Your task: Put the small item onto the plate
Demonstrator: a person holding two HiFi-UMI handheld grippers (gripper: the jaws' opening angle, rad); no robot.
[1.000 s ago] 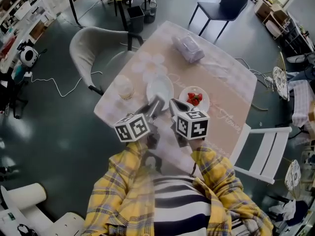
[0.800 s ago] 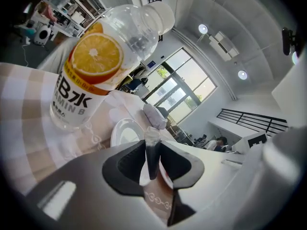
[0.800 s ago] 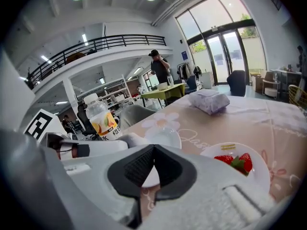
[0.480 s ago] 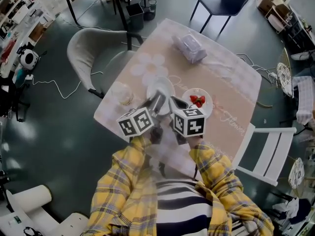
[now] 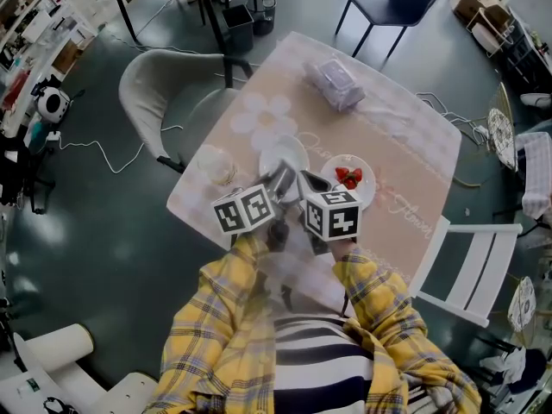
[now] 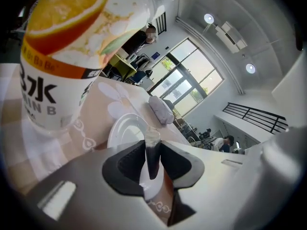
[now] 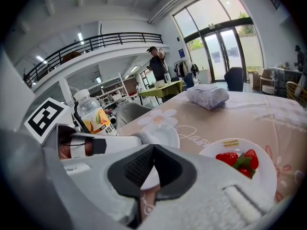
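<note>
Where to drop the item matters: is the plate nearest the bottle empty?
Empty: the plate shows bare white; the strawberries lie on the other plate.

Glossy white empty plate [image 5: 289, 151], matt cloth tablecloth [image 5: 405, 145], glossy-labelled clear plastic bottle [image 6: 72, 56], woven checked shirt [image 5: 211, 339]

Under you lies a dark grey floor [image 5: 103, 231]. A pale shell chair [image 5: 159, 80] sits at the worktop's [image 5: 405, 145] far-left edge, a dark chair [image 5: 388, 3] beyond it, a white slatted chair [image 5: 470, 266] to your right. Tall windows [image 7: 225, 32] and a railed balcony [image 7: 96, 40] line the hall; what looks like shelving [image 5: 34, 20] fills the left.
</note>
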